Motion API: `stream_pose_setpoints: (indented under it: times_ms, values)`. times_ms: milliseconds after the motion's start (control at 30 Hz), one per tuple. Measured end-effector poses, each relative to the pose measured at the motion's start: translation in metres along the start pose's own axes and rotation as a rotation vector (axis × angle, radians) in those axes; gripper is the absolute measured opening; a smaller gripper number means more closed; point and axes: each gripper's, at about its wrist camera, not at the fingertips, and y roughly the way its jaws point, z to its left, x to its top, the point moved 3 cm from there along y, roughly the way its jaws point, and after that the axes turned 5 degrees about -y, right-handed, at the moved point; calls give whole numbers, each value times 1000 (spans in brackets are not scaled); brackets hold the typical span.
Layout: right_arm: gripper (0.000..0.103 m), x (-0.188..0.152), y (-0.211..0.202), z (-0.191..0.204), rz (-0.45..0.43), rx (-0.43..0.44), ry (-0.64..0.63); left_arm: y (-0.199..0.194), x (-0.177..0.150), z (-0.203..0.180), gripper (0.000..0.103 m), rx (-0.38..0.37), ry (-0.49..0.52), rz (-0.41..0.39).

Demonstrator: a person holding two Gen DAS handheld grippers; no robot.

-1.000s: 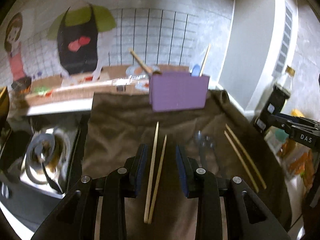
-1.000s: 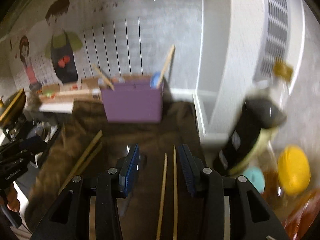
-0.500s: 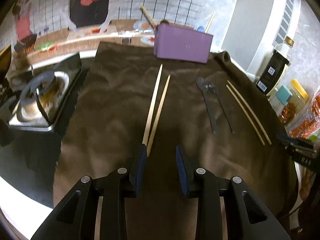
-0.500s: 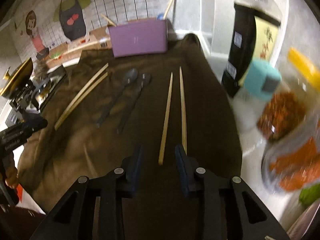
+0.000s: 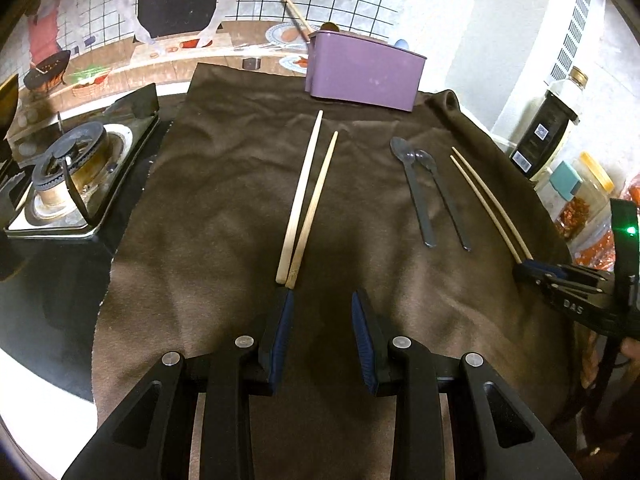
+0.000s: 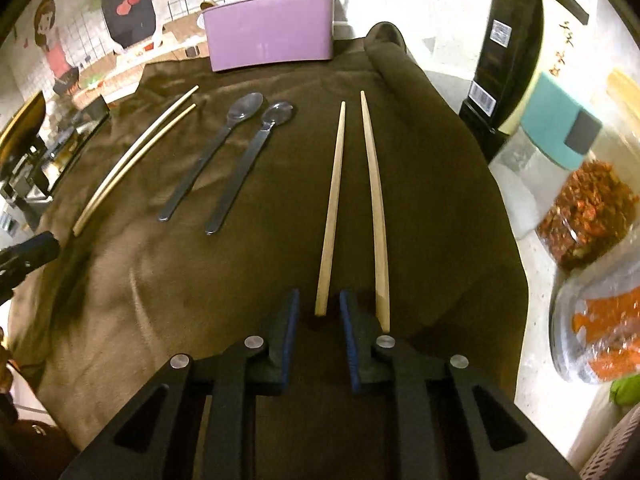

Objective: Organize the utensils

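L hand-held gripper: fingers spread, nothing between them, low over the brown cloth that covers the surface. Its left pad sits just at the near ends of the left chopstick pair; can't tell if touching.

R hand-held gripper: spread but narrower, empty. Near end of one stick of the right chopstick pair lies in the gap between the pads; the other stick runs outside the right finger.

Layout, L to R: left pair, two dark spoons side by side, then right pair. All flat on the cloth, long axes pointing toward the purple holder at the far edge. Holder already has a few utensils sticking out.

Handling (judgement): chopsticks look like light, stiff, thin wood, likely to roll or fan apart if pinched one at a time. Better to straddle both sticks near the thick near ends, or approx mid-length for balance, and close squarely so they stack. Cloth is soft and wrinkled, so the pads may snag fabric if pressed too low. Spoons seem thin plastic or metal, smooth; flat handles are the place to grip, across the width. Nothing here looks fragile or heavy.

Stove burner off the cloth to the left; jars and a dark bottle crowd the right edge.
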Motion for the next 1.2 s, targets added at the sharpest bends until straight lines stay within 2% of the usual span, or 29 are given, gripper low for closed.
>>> stream_pose_setpoints:
  times_ms: [33, 100, 467, 567, 733, 1033, 1100, 1200]
  values:
    - [17, 1, 0, 0, 0, -2, 0, 2, 2, 0, 32, -6, -7, 2]
    - [6, 3, 1, -1, -3, -10, 2, 6, 5, -1, 32, -10, -10, 10]
    - [5, 4, -8, -5, -30, 22, 37, 24, 15, -12, 32, 27, 51, 1]
    - [5, 4, -11, -6, -34, 24, 40, 29, 18, -9, 32, 7, 45, 11]
    - [5, 10, -19, -3, -57, 24, 28, 35, 26, 1, 32, -82, -33, 22]
    - [5, 11, -17, -3, -50, 38, 33, 45, 34, 10, 32, -74, -66, 49]
    - [5, 10, -17, -3, -51, 37, 33, 45, 33, 7, 32, -79, -46, 54]
    - [5, 11, -16, -3, -46, 40, 38, 46, 32, 7, 32, -46, -24, 50]
